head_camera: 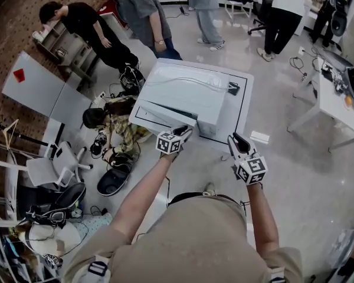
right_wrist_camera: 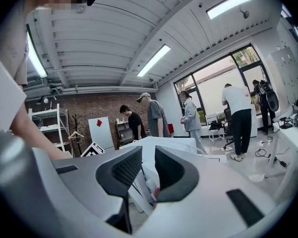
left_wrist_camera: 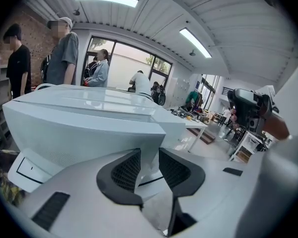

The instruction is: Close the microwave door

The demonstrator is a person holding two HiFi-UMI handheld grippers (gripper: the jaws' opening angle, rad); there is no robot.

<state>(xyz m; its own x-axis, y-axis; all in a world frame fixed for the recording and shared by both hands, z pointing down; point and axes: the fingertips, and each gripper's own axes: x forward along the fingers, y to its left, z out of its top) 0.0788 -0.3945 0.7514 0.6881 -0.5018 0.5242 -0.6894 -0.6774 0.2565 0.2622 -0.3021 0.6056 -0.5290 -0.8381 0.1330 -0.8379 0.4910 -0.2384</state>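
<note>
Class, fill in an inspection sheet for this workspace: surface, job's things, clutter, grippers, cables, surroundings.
Surface: white table, with a black outline marked on it.
Job's things: white microwave inside the outline; door state cannot be told.
Clutter: nothing seen on the table.
Grippers: left gripper jaws apart, at the microwave's near corner; right gripper jaws apart, empty.
Cables: white cable across the microwave's top, ending at a black plug.
Surroundings: people standing beyond the table; white desk at right.

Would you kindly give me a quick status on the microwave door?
Left tongs open, empty, at microwave front corner. Right tongs open, empty, clear of it. Door latch state unreadable. Nothing blocking.
</note>
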